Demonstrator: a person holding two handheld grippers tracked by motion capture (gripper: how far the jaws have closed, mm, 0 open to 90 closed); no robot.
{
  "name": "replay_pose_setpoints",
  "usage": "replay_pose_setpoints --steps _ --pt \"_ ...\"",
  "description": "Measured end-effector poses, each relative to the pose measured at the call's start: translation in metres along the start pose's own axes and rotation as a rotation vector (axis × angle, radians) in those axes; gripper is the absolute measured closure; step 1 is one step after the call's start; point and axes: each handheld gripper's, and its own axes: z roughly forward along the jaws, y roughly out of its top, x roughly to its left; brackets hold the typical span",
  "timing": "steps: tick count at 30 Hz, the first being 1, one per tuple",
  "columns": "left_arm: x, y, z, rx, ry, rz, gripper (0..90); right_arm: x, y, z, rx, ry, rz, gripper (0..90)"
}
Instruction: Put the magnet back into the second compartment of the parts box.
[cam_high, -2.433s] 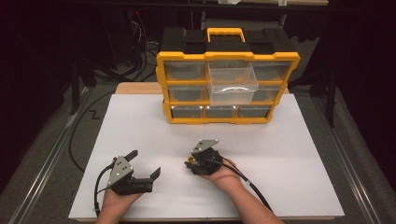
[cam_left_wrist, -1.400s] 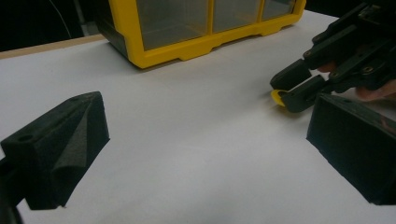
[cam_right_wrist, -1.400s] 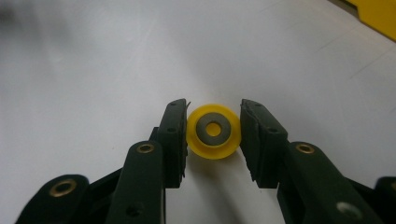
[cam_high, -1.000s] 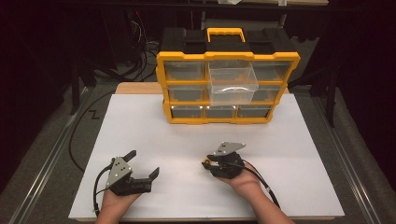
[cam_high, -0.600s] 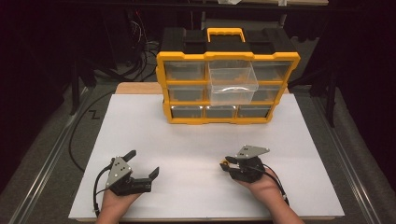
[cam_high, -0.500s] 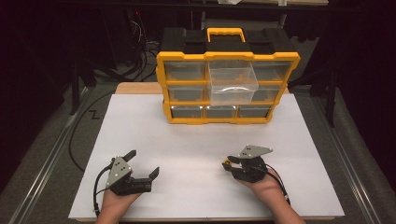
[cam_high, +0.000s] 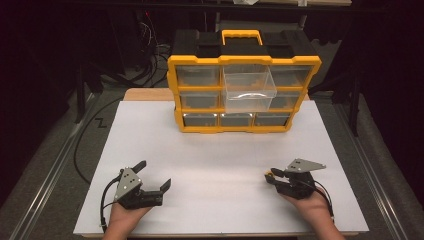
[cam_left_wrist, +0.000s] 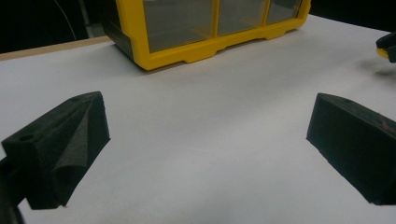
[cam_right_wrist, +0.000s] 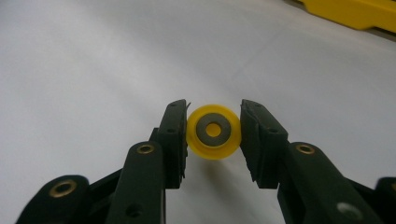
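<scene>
Yellow wheel (cam_right_wrist: 214, 131), a small round plastic disc with a grey metal ring and a yellow hub at its centre, sits clamped between the two black jaws of the right gripper (cam_right_wrist: 213, 135), one pad pressing each side of its rim. Those jaws are flat, ribbed and matte, bolted with brass-coloured rivets. In the high view the right gripper (cam_high: 274, 176) lies low over the near right part of the table, its yellow load at the tip, a grey three-cornered plate on top and a black cable trailing back past the person's hand.

Left gripper (cam_high: 154, 176) rests at the near left, its jaws spread wide with nothing between them; its foam-like black pads (cam_left_wrist: 65, 144) are blocky and wedge-shaped.

Smooth white board (cam_high: 215, 160) covers the tabletop. At its far edge stands a yellow and black organiser (cam_high: 243, 95) with clear plastic drawers, one middle drawer (cam_high: 248, 90) pulled out.
</scene>
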Motion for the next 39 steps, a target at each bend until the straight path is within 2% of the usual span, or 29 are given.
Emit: replay_pose_setpoints --steps 4,8,10,13,16,19,22,25,27,28,29,33,36,39 --pt "0.001 0.000 0.001 -0.003 0.000 -0.008 0.4 -0.010 -0.010 -0.010 0.002 -0.020 0.025 64.8" --pt "0.001 0.000 0.002 -0.003 0.002 -0.010 0.4 -0.011 -0.008 -0.009 0.009 -0.027 0.035 64.7" --pt "0.001 0.000 0.002 -0.002 0.003 -0.009 0.4 -0.011 -0.008 -0.008 0.014 -0.021 0.024 64.7" --pt "0.002 0.000 0.001 0.008 0.003 -0.022 0.4 -0.011 -0.007 -0.008 0.022 -0.015 0.035 64.7" --pt "0.001 0.000 0.001 0.012 0.012 -0.011 0.4 -0.010 -0.004 -0.007 0.023 -0.011 0.029 64.7" --pt "0.001 0.000 0.000 0.009 0.009 -0.021 0.4 -0.008 0.000 -0.005 0.049 -0.007 0.018 64.7" --pt "0.002 0.000 0.001 0.016 0.007 -0.025 0.4 -0.007 0.008 -0.002 0.097 0.004 0.023 64.8" --pt "0.002 0.000 0.001 0.011 0.006 -0.025 0.4 -0.007 0.012 -0.001 0.117 0.011 0.025 64.7" --pt "0.001 0.000 0.001 0.016 0.006 -0.023 0.4 -0.008 0.017 0.001 0.161 0.024 0.024 64.8" --pt "0.001 0.000 0.002 0.022 0.004 -0.019 0.4 -0.008 0.017 0.001 0.161 0.024 0.024 64.8" --pt "0.000 0.000 0.003 0.034 -0.006 -0.022 0.4 -0.009 0.020 0.001 0.187 0.030 0.016 64.8" --pt "-0.001 0.000 0.004 0.043 -0.011 -0.013 0.4 -0.011 0.024 0.001 0.221 0.043 0.011 64.8" --pt "-0.002 0.001 0.004 0.041 -0.011 -0.007 0.4 -0.011 0.028 0.002 0.269 0.046 -0.017 64.8" --pt "-0.002 0.001 0.004 0.040 -0.012 -0.007 0.4 -0.010 0.029 0.001 0.279 0.053 -0.023 64.8"
